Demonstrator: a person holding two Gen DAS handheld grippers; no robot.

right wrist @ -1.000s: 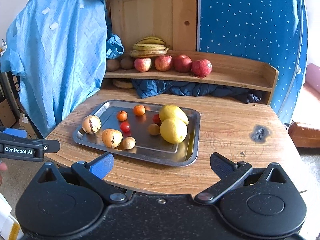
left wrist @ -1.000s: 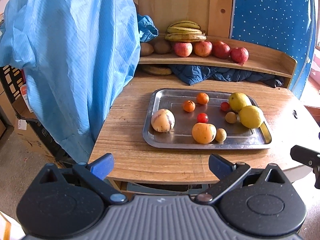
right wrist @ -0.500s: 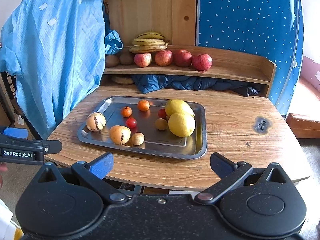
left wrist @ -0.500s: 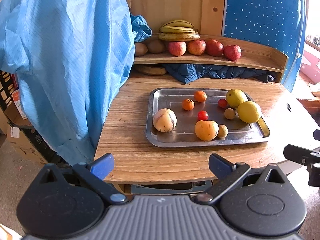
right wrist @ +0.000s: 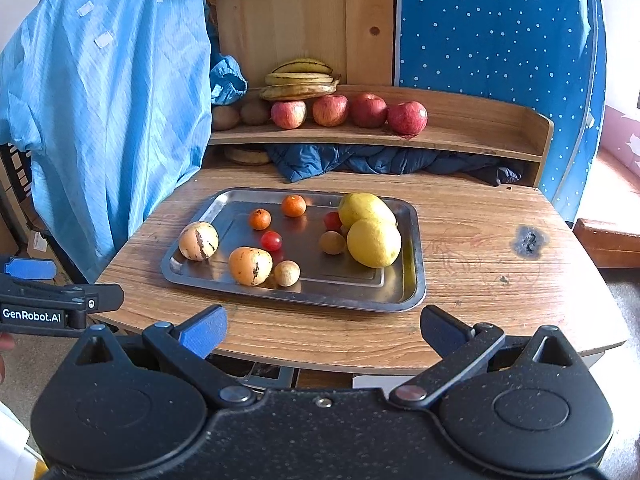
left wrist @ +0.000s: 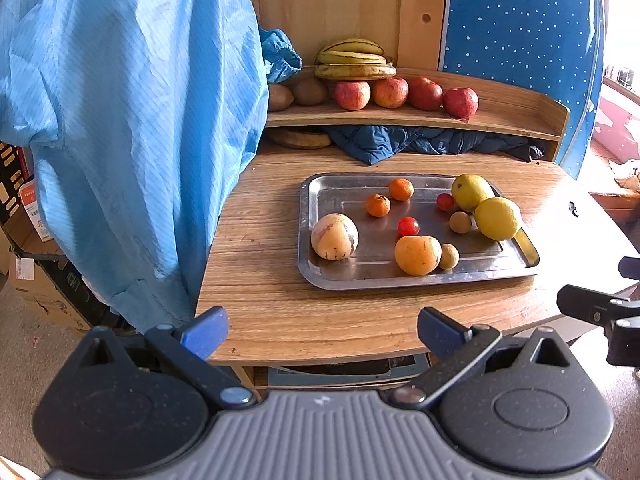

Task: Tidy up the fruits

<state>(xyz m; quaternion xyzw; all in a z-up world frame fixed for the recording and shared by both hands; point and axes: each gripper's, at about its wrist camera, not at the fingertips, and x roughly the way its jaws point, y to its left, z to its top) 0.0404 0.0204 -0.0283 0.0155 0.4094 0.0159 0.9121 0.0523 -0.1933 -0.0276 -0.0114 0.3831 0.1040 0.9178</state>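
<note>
The left gripper [left wrist: 320, 328] is held released, off the table edge; the tray [left wrist: 344, 278] of fruit lies ahead and slightly right. The right gripper [right wrist: 324, 328], likewise spread and empty, is judged about equally near.

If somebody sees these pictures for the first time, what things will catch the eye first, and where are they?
First comes the metal tray in the middle of the wooden table, with two big yellow lemons at its right end among smaller orange and red fruits. Behind it, a shelf carries four red apples in a row, with bananas behind them. A light blue garment hangs at the left.
</note>
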